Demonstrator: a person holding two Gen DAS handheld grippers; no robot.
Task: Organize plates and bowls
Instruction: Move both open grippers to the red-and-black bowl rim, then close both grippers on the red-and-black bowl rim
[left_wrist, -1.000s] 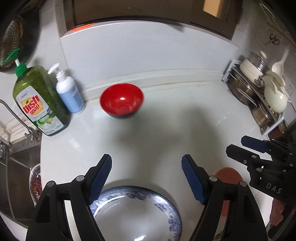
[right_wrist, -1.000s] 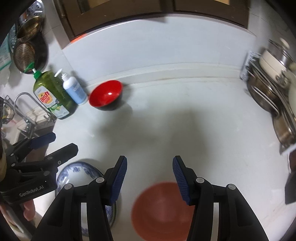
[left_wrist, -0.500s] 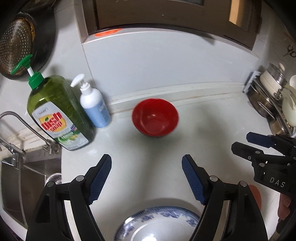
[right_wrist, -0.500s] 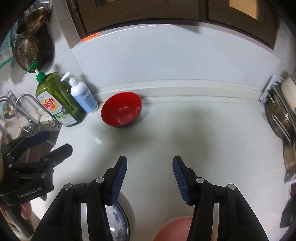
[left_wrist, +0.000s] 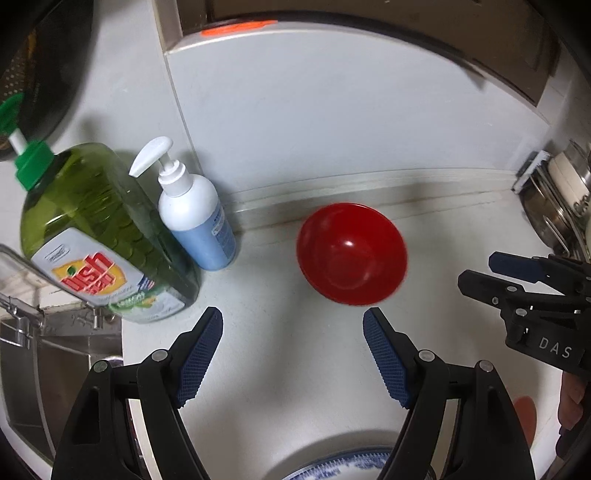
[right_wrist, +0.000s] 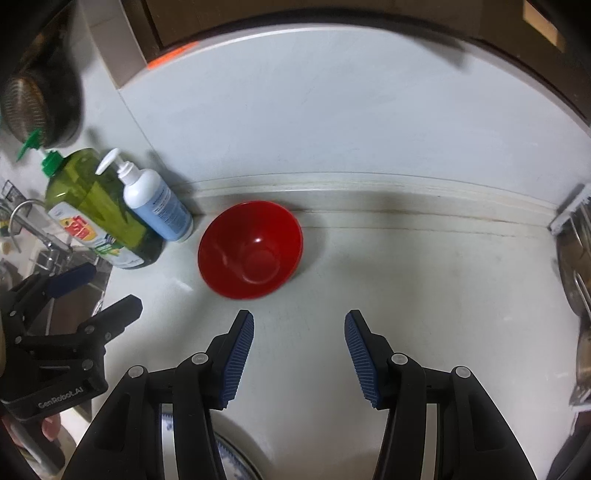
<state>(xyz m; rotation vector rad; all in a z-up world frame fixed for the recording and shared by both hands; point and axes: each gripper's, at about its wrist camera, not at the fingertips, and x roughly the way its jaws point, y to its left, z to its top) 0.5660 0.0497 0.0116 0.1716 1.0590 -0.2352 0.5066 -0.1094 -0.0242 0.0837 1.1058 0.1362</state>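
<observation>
Red bowl (left_wrist: 351, 253) sat upright on the white table (left_wrist: 280, 354) near the back wall, centre of the left wrist frame and left of centre in the right wrist frame, just right of a white pump bottle (left_wrist: 192, 214) and a green dish soap bottle (left_wrist: 99, 236). Over the last second both grippers had slid forward across the table: the bowl went from small and far to large, sitting just above the jaw tips. Blue-patterned plate (left_wrist: 343, 467) dropped from filling the lower frame to a sliver at the bottom edge, and the pinkish-orange dish (left_wrist: 524, 413) shrank to a scrap at lower right. Left gripper (left_wrist: 293, 339) jaws were released, wide apart, nothing between them, bowl rim just beyond the right pad. Right gripper (right_wrist: 299, 339) jaws were also released, narrower gap, empty, bowl up-left of them. A dish rack (left_wrist: 561, 206) with pots stood at the right edge, the sink (left_wrist: 55, 369) at lower left. My read: plate and orange dish were being passed over and the bowl was the next pick, likely by the left gripper, which lined up better. Nothing grasped yet, so sorting had barely started.
</observation>
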